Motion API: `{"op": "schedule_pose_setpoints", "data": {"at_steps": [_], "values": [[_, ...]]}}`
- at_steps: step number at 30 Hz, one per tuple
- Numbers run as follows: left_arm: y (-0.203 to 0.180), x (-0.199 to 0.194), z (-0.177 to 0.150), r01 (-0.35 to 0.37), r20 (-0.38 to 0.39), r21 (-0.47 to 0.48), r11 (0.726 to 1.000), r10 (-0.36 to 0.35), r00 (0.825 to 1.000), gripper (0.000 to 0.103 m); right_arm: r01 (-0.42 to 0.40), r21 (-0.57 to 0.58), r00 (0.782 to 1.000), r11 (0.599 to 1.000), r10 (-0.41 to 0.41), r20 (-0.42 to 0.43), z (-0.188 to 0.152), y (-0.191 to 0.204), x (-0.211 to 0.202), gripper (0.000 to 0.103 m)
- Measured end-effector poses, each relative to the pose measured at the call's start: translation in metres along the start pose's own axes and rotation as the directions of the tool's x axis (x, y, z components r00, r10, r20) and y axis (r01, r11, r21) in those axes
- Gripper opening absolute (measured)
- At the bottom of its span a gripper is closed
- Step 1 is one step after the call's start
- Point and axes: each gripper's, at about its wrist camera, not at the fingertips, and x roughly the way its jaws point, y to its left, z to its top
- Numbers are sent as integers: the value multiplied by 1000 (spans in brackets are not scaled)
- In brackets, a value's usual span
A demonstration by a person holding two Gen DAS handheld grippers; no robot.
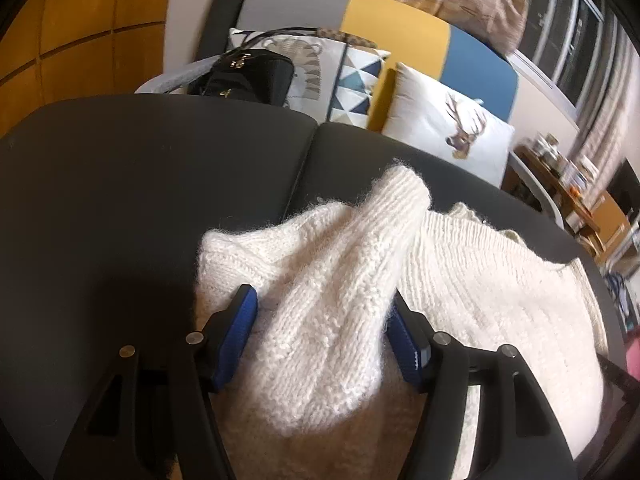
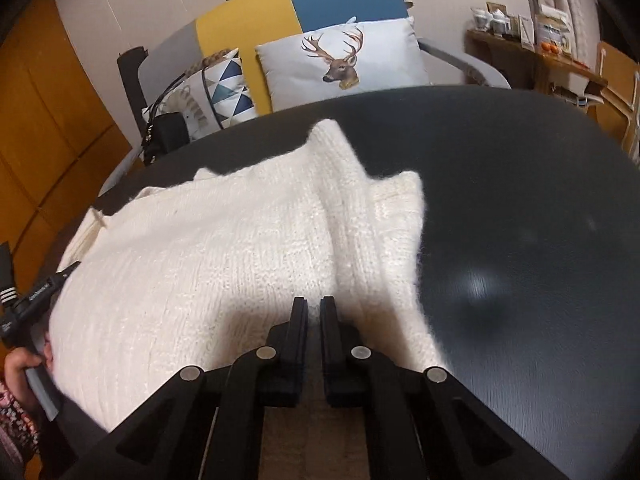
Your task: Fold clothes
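A cream knitted sweater (image 1: 488,280) lies spread on the dark table (image 1: 120,208). Its left sleeve (image 1: 344,264) is folded in over the body, and my left gripper (image 1: 322,320) has its blue pads (image 1: 240,328) pressed against both sides of that sleeve. In the right wrist view the sweater (image 2: 192,264) fills the left half, with the other sleeve (image 2: 344,200) folded along its right edge. Above its near hem, my right gripper (image 2: 314,308) is shut with nothing between its black fingers.
Behind the table stands a sofa with a deer cushion (image 2: 340,56), a triangle-patterned cushion (image 1: 356,88) and a black handbag (image 1: 248,76). A wooden shelf (image 2: 532,56) with small items is at the right. A hand (image 2: 20,364) shows at the left edge. Bare table (image 2: 520,220) lies right of the sweater.
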Motion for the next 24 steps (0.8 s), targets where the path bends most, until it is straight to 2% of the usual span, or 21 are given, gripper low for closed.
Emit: {"op": "schedule_pose_setpoints", "data": {"at_steps": [4,7,10,12,14,16,19,20,21,22,23,24], "values": [[3,-24,-22,12,-14,45,999,-12,1000,67,-64,46,998,997,64,-17,-26,-8,-21,4],[1,-46,-30,32,-26,136,990,-29,999,67,-78,65,996,995,81,-40,-36,-11,-34,4],[-1,-63,-23,20,21,217,976,-25,999,67,-71,70,997,995,72,-19,-34,-7,-48,9],[-1,-62,-10,-10,30,260,966,2,1000,67,-59,18,997,998,59,40,-29,7,-58,19],[-2,-52,4,19,-13,288,957,-16,1000,67,-49,-50,997,998,52,64,-24,24,-58,21],[-7,-34,17,69,-91,330,941,-40,995,67,-23,-108,999,994,28,44,-20,39,-47,22],[-13,-11,27,63,-151,384,921,-5,988,67,14,-136,1000,991,-14,0,-26,44,-29,23],[-14,-6,28,68,-166,388,919,-4,986,67,16,-130,1000,991,-17,-5,-29,42,-25,23],[-12,-3,30,109,-189,362,926,-41,981,67,10,-119,1000,993,-10,1,-32,39,-23,23],[-9,0,33,164,-222,308,937,-97,970,67,-4,-105,1000,994,5,14,-34,35,-23,24],[-2,2,36,207,-247,235,950,-147,958,63,-19,-94,1000,995,21,21,-34,31,-23,24],[4,4,38,245,-267,158,957,-197,943,44,-31,-84,999,996,33,24,-34,28,-22,24]]}}
